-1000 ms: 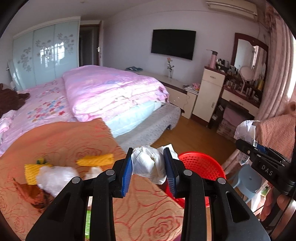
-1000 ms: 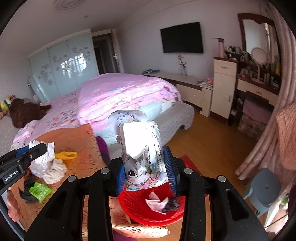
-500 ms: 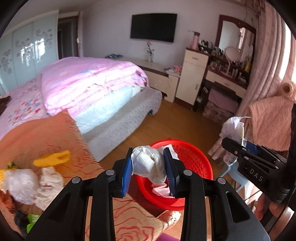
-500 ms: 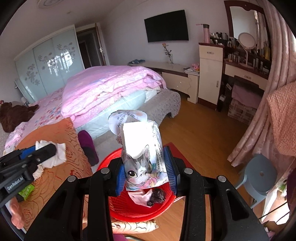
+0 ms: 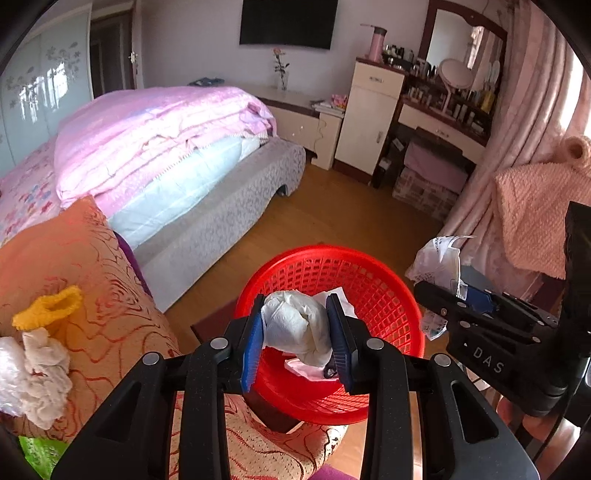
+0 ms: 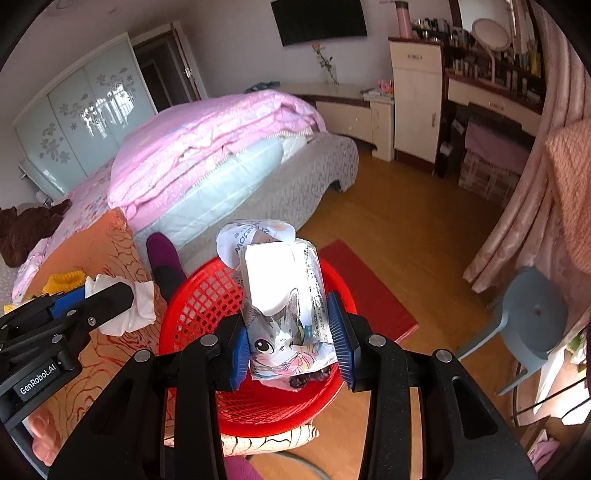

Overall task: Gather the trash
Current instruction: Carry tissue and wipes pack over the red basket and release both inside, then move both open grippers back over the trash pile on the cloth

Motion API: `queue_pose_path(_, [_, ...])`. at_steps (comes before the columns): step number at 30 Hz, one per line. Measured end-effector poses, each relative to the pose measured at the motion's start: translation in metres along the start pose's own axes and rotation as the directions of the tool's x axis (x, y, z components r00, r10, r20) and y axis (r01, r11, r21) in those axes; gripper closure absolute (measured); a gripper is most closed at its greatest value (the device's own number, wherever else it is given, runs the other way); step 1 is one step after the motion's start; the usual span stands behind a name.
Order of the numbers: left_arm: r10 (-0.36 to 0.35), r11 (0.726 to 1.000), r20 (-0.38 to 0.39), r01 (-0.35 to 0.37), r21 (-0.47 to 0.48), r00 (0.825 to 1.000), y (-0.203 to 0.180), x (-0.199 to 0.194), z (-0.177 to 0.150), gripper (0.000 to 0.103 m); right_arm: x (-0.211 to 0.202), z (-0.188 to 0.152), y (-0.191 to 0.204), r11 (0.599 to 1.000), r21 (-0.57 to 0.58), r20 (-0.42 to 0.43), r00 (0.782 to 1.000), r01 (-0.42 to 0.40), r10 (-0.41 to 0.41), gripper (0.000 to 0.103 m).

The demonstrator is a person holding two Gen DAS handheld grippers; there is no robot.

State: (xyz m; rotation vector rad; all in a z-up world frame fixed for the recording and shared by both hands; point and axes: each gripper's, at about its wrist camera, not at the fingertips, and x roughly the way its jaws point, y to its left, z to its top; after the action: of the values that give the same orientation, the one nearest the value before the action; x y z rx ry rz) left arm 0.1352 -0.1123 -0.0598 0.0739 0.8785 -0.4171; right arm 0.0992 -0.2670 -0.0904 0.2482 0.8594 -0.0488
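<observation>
Left gripper (image 5: 297,326) clamps a tissue wad (image 5: 295,326); right gripper (image 6: 291,338) clamps a cat wrapper (image 6: 284,306). Both hang over the red basket (image 5: 384,291), lower centre. The light wrapper could drift past the rim.

Two grippers: the left (image 5: 297,325) and the right (image 6: 291,332). One red basket (image 5: 384,291). One white tissue wad (image 5: 295,326) sits between the left jaws, and one cat-print packet (image 6: 284,306) between the right. Inside the basket lie at least two scraps: one pale pink paper (image 5: 306,369) and one dark bit (image 6: 310,376) (anything further is hidden under the held pieces). On the orange cloth (image 5: 74,251) I count one yellow knit piece (image 5: 48,306), one whitish rag heap (image 5: 40,373) and one green wrapper (image 5: 40,452). One bed (image 5: 166,147), one television (image 5: 288,22), one round mirror (image 5: 456,74), one grey stool (image 6: 532,317), one red mat (image 6: 365,291).
</observation>
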Motion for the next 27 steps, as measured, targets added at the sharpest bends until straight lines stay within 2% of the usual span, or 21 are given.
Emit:
queue_pose_path(10, [-0.003,1.0,-0.019,0.003,-0.007,1.0,-0.003,0.009,-0.003,0.067,0.013,-0.004,0.002,1.0,-0.006,-0.026,1.0,0.004,-0.004,0.064])
queue_pose_path(14, [-0.012,1.0,-0.006,0.011,-0.025,1.0,0.002,0.006,-0.001,0.049,0.015,-0.002,-0.002,1.0,0.008,-0.028,1.0,0.005,-0.005,0.057])
queue_pose_path(18, [-0.02,1.0,0.002,0.02,-0.019,1.0,0.0,0.001,0.0,0.047,0.014,-0.001,-0.003,1.0,0.013,-0.022,1.0,0.012,-0.011,0.052])
queue_pose_path(27, [0.01,1.0,0.04,-0.009,-0.009,0.999,0.002,-0.012,-0.003,0.046,0.005,-0.002,0.0,1.0,-0.004,0.007,1.0,0.019,-0.019,0.051])
